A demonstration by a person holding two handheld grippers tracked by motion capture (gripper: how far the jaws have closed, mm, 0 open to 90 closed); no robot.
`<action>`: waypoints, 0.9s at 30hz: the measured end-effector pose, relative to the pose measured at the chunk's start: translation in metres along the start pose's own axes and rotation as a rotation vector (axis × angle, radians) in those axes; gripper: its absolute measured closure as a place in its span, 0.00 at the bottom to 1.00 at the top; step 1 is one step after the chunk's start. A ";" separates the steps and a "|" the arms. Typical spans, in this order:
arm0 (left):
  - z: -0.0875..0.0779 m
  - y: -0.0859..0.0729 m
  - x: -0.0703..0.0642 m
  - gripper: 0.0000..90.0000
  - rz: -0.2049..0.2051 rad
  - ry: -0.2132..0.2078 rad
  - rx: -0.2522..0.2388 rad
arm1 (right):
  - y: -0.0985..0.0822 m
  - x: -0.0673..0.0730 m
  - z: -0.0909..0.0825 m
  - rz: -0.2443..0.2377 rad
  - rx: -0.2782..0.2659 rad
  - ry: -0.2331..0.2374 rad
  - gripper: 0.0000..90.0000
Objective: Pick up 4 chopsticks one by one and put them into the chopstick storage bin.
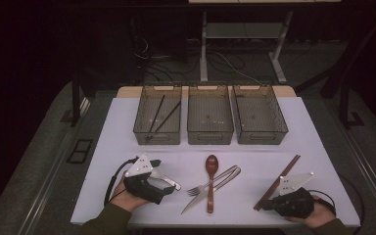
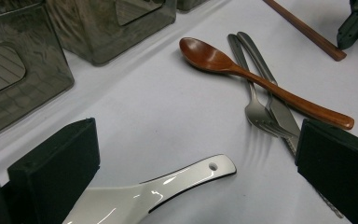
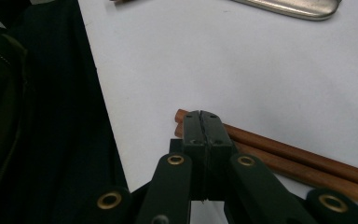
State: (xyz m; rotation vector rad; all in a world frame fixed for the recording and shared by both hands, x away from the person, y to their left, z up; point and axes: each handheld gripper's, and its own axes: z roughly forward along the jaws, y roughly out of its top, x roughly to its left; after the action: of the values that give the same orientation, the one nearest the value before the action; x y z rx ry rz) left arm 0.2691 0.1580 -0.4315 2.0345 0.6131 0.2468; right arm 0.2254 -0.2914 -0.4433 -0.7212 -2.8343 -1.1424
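- One pale surface (image 1: pixel 127 127) carries everything, and the brown chopsticks (image 1: pixel 280 177) lie at its near right, their near ends close to the edge. A sideways nudge could roll them off.
- Three bins (image 1: pixel 210 137) stand in a row at the far side, with black chopsticks (image 1: pixel 162 115) in the left one. The brown pair would have to travel over the other cutlery to join them, so a weak hold risks a drop on the way.
- Right gripper (image 3: pixel 201 122): its jaws are closed pad against pad, at the near ends of the brown chopsticks. They seem to sit on top of the sticks rather than around them, so a lift from here would likely come up empty or take only one stick.
- Left gripper (image 2: pixel 198 140): its jaws stand wide open on either side of the white spoon (image 2: pixel 168 186), which lies flat on the surface. Its glossy handle could slip out when squeezed.
- Nearby, the wooden spoon (image 2: pixel 261 86), fork (image 2: pixel 256 109) and knife (image 2: pixel 279 112) lie crossed. The left gripper's open jaw is close enough to snag the fork tines.
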 end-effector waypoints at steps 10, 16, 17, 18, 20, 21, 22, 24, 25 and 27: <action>0.002 0.000 -0.001 0.00 0.002 -0.005 0.006 | 0.005 -0.003 0.005 -0.003 -0.005 0.004 1.00; 0.002 0.000 -0.001 0.00 0.004 -0.004 0.011 | 0.007 -0.004 0.007 -0.002 -0.005 -0.002 1.00; 0.002 0.000 -0.001 0.00 0.004 -0.004 0.009 | 0.008 -0.004 0.007 -0.001 -0.006 -0.001 1.00; 0.002 0.000 -0.001 0.00 0.004 -0.004 0.009 | 0.008 -0.004 0.008 0.000 -0.004 -0.002 1.00; 0.002 0.000 -0.001 0.00 0.004 -0.004 0.010 | 0.010 -0.005 0.009 -0.007 -0.003 0.001 1.00; 0.002 0.000 -0.001 0.00 0.004 -0.003 0.010 | 0.010 -0.005 0.010 -0.006 -0.004 -0.002 1.00; 0.002 0.000 -0.001 0.00 0.004 -0.003 0.010 | 0.011 -0.005 0.010 -0.006 -0.003 0.002 1.00; 0.003 0.000 -0.001 0.00 0.003 -0.004 0.011 | 0.013 -0.004 0.011 -0.005 -0.002 0.000 1.00; 0.003 0.000 -0.001 0.00 0.005 -0.003 0.013 | 0.013 -0.005 0.012 -0.009 -0.005 0.002 1.00; 0.004 0.000 -0.001 0.00 0.014 -0.006 0.016 | 0.014 -0.005 0.013 -0.009 -0.001 -0.004 1.00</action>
State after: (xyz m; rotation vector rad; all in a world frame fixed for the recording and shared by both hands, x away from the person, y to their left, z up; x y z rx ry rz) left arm 0.2702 0.1547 -0.4334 2.0550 0.5994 0.2445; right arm 0.2383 -0.2759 -0.4445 -0.7119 -2.8430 -1.1452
